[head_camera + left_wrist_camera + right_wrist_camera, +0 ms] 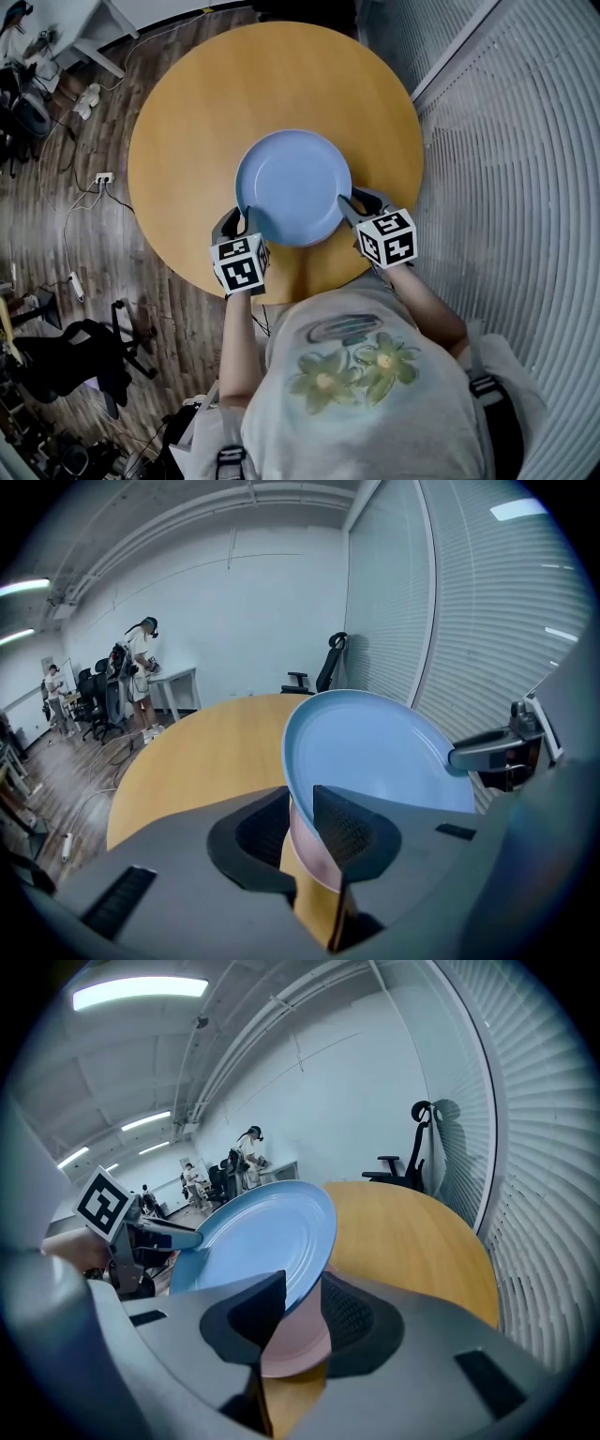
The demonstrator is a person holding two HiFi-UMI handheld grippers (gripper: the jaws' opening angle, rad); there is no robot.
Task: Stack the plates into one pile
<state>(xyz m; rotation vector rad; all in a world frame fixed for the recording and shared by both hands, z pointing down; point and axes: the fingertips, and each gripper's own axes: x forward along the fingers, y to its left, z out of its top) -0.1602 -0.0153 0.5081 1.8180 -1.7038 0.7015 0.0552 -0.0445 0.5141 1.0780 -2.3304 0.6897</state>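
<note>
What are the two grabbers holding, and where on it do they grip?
Both hold a blue plate stacked on a pink plate. The left gripper clamps the rims at the near left, the right gripper at the near right.

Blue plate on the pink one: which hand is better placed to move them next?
Neither clearly. The left gripper and right gripper each clamp the two-plate pile at opposite rims, blue over pink, so both should probably move it together.

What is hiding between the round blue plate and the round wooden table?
A round pink plate, right under the round blue plate and above the round wooden table. Both gripper views show its edge; the head view hides it.
</note>
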